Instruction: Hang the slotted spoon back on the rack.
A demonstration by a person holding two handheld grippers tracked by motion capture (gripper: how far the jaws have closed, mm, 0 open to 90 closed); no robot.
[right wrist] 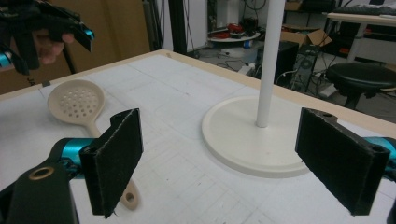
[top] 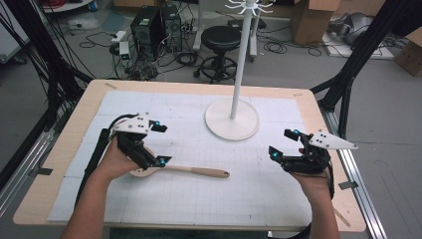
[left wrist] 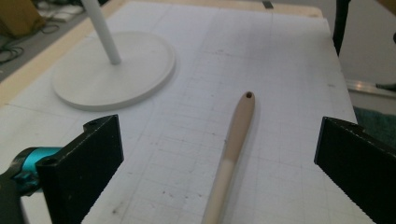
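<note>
left tool (top: 160,143) hovering released over slotted spoon (top: 189,172) lying flat on counter (top: 64,149), lining up on its handle; right tool (top: 285,143) waiting released, far right.

Beige slotted spoon (top: 185,172), flat on white mat, handle pointing right

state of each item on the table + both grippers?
slotted spoon: lying flat on the mat, unheld, handle toward the right gripper
white stand: upright on its round base, nothing hung on the hooks in view
left gripper: open, above the spoon's bowl
right gripper: open, empty
</note>
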